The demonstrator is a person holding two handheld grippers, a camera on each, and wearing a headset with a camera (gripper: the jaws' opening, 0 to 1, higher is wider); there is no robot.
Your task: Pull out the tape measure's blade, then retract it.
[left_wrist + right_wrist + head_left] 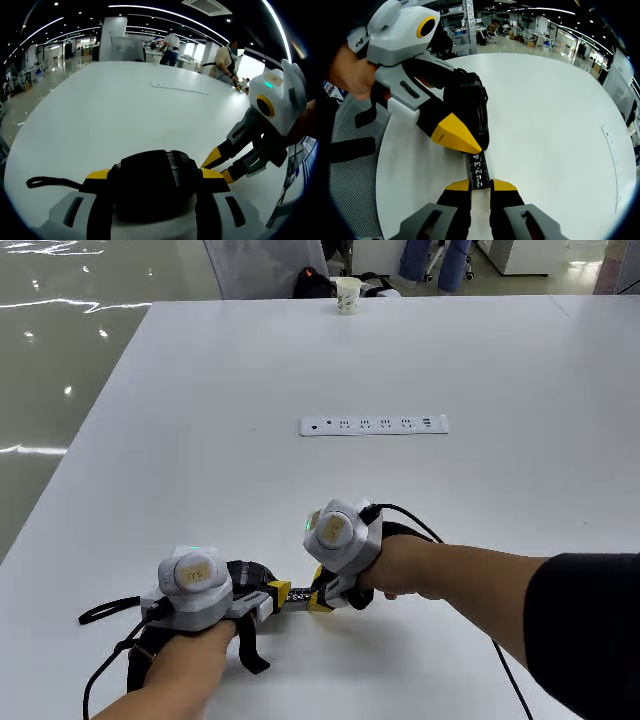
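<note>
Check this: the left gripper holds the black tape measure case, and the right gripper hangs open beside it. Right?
Not open: the right gripper view shows the right gripper shut on the blade, a short length drawn out. The left gripper does hold the black tape measure case.

In the head view the left gripper (272, 596) covers most of the black tape measure (250, 575), leaving only a slice of its case showing. The exposed blade (297, 597) is a short dark stub, too small to read. The right gripper (318, 600) hides the blade's tip. In the right gripper view that tip vanishes between the pinched jaws, and the left gripper's far jaw sits behind the case. On the power strip (373, 425), mid-table, the markings are too small to make out, as is the print on the paper cup (348, 295) at the table's (200, 440) far edge.
</note>
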